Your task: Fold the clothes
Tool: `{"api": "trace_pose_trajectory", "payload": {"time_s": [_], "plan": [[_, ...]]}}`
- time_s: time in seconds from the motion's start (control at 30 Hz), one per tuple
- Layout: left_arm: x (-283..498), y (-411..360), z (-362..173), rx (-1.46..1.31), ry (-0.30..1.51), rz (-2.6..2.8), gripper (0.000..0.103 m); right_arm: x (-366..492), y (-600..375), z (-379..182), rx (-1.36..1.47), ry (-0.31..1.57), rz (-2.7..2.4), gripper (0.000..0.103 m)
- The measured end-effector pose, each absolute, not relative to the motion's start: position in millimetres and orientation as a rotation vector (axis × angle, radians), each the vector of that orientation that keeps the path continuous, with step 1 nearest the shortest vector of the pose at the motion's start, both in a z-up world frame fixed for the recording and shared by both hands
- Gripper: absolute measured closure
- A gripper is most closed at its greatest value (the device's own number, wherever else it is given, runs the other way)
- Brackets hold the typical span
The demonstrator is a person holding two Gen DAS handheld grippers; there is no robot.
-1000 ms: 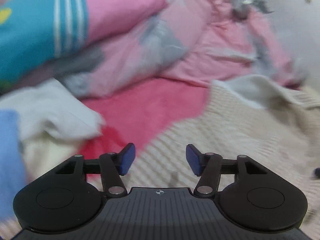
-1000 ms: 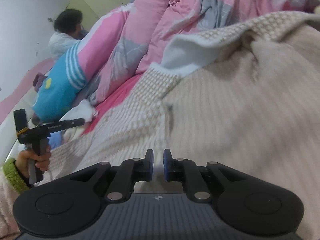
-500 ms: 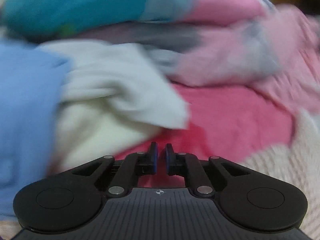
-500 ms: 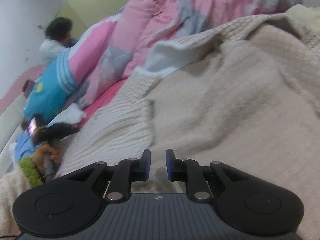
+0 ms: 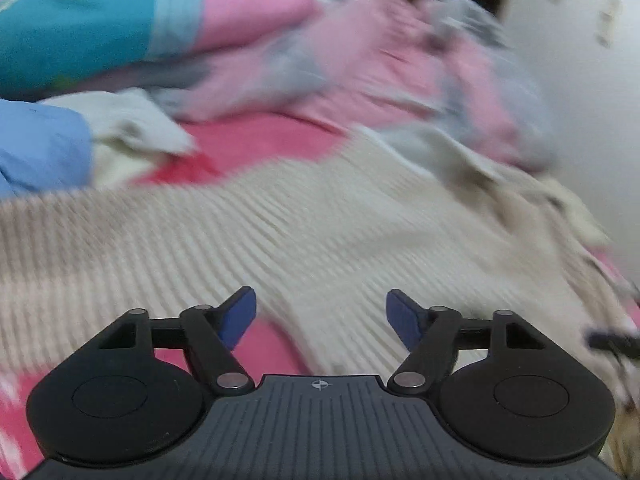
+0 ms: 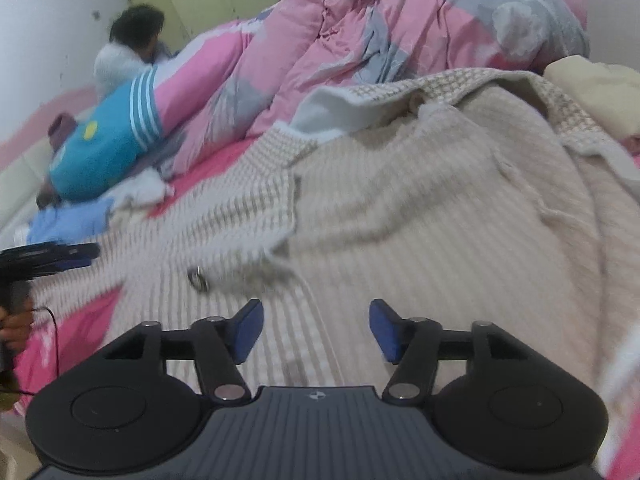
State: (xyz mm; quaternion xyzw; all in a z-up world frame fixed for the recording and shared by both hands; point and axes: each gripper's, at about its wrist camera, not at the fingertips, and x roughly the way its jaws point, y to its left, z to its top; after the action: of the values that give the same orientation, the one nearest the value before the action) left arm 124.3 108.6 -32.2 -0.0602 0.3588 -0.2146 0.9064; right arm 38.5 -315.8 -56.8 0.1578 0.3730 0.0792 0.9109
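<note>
The left hand-held gripper (image 5: 321,318) is seen with its blue pads spread wide and nothing held between them; it is poised just above the near edge of a beige ribbed knit garment (image 5: 304,224), where a patch of the pink bed sheet (image 5: 276,344) is exposed under that edge. The left wrist view is blurred, so fine detail cannot be told. The right hand-held gripper (image 6: 316,330) is likewise parted and empty, and it is held over the same knit garment (image 6: 440,216), which is spread across the bed. Just beyond the right gripper's pads, a small metal ring (image 6: 198,280) is seen on the knit beside a raised, folded-over edge. A checked-weave panel with a white lining (image 6: 332,114) is turned up at the far side of the garment. To the left of the garment, the left gripper's body is seen in a hand (image 6: 14,326) at the frame edge. Farther left of the garment, a light blue cloth (image 6: 68,224) and a white cloth (image 6: 146,190) are piled on the sheet. Behind the garment, a pink and grey duvet (image 6: 360,40) is heaped, with a turquoise, white-striped and pink cushion (image 6: 120,136) alongside. At the far wall, a person (image 6: 132,44) is seated, facing away.
</note>
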Motion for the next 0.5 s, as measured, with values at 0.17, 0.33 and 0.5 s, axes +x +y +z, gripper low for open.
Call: {"api": "trace_pose_trajectory", "payload": {"time_s": [0.17, 0.33, 0.5], "plan": [[51.2, 94.6, -41.3, -0.165, 0.766, -0.574, 0.023, -6.3, -336.7, -47.2, 0.412, 0.749, 0.149, 0.040], [1.8, 95.0, -67.4, -0.343, 0.877, -0.682, 0.022, -71.9, -387.8, -61.1, 0.659, 0.706, 0.052, 0.039], [-20.3, 74.1, -109.4, -0.434, 1.022, -0.701, 0.023, -127.3, -430.3, -98.7, 0.960, 0.683, -0.012, 0.039]]}}
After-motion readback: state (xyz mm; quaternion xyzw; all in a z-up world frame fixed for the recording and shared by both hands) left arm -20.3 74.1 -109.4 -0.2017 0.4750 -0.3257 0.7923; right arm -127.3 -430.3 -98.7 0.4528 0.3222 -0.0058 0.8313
